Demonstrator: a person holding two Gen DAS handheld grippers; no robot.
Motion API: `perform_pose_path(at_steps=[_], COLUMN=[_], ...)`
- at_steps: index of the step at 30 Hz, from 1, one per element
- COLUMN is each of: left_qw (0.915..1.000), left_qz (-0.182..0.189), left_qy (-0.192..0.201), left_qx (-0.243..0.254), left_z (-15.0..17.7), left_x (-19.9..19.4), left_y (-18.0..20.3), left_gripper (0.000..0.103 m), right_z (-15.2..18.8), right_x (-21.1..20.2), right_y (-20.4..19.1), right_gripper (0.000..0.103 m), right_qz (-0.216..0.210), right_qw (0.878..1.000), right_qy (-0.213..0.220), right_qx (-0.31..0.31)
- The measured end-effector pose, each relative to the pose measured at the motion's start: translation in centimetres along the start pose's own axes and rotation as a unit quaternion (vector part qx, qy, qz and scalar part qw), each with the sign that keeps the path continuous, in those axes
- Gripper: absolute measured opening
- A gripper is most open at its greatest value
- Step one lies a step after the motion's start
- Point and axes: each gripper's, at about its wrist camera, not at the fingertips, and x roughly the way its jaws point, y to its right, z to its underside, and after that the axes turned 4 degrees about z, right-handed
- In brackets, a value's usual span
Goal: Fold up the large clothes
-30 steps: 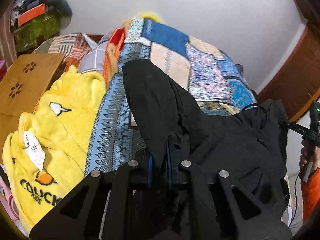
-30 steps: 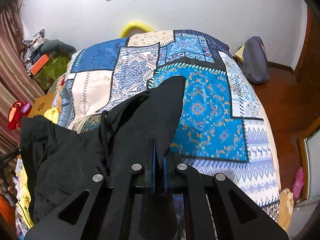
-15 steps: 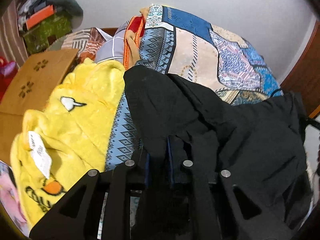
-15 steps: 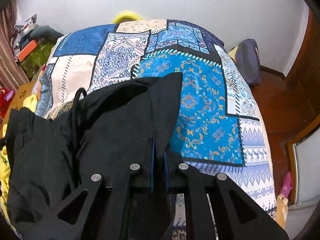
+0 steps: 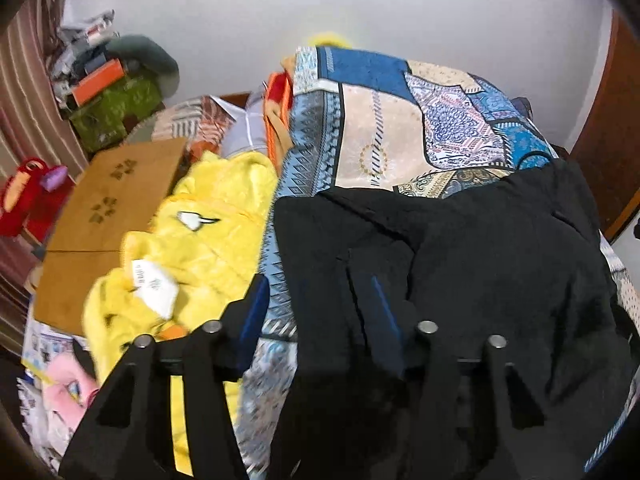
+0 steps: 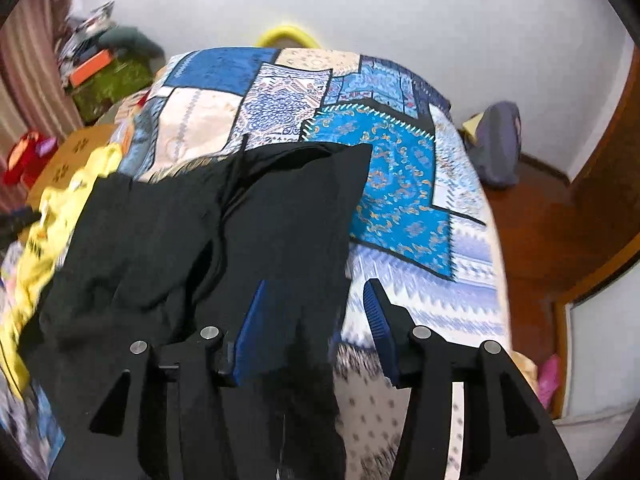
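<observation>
1. Both claws have let go since half a second ago: the left claw (image 5: 320, 312) and the right claw (image 6: 316, 308), then pinched narrow on black cloth, now stand wide apart with nothing clamped.
2. Spread on the near part of the bed, the black garment (image 5: 460, 248) lies on the patchwork bedspread (image 5: 384, 128); its near edge passes under both claws and is cut off at the bottom of each view.
3. From the left wrist, the left claw's right finger (image 5: 384, 320) shows only as a blue strip against the dark cloth, hard to separate from it.
4. From the right wrist, the garment's far right corner (image 6: 352, 156) lies flat on the blue panel; folds within the black are barely readable.
5. Left of the bed, a yellow fleece garment (image 5: 200, 240) is blurred, partly covering a cardboard box (image 5: 112, 192).
</observation>
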Motion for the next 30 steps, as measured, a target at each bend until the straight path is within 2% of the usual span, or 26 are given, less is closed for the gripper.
perform_pose_path(at_steps=[4, 6, 10, 14, 17, 19, 26, 30], left_qw=[1.0, 0.9999, 0.9991, 0.9943, 0.9865, 0.9819, 0.9699, 0.9723], left_qz=[0.003, 0.006, 0.012, 0.035, 0.046, 0.057, 0.093, 0.095], left_qy=[-0.007, -0.011, -0.032, -0.076, -0.119, -0.133, -0.176, -0.164], left_qx=[-0.005, -0.009, -0.026, -0.067, -0.103, -0.122, -0.141, -0.137], left_z=[1.8, 3.1, 5.7, 8.9, 12.1, 14.1, 19.9, 20.2], left_x=[-3.0, -4.3, -5.7, -5.4, -4.2, -3.9, -2.4, -2.0], left_y=[0.1, -0.1, -1.2, -3.3, -5.1, -5.9, -5.6, -4.5], left_gripper=[0.058, 0.067, 0.072, 0.072, 0.072, 0.072, 0.072, 0.069], right_z=[2.3, 3.5, 5.6, 7.9, 9.5, 10.7, 14.2, 15.2], right_x=[-2.8, -3.8, -4.8, -4.9, -4.1, -3.3, -2.0, -1.0], right_y=[-0.3, -0.4, -0.5, 0.0, 0.5, 1.0, 2.4, 2.8], right_gripper=[0.049, 0.05, 0.052, 0.052, 0.052, 0.052, 0.052, 0.052], right_qz=[0.002, 0.005, 0.009, 0.003, 0.002, -0.001, -0.022, -0.02], right_qw=[1.0, 1.0, 1.0, 1.0, 0.999, 0.998, 0.993, 0.991], right_qy=[0.004, 0.006, -0.002, -0.016, -0.038, -0.056, -0.076, -0.089], right_qx=[-0.009, -0.01, -0.011, 0.01, 0.028, 0.043, 0.085, 0.098])
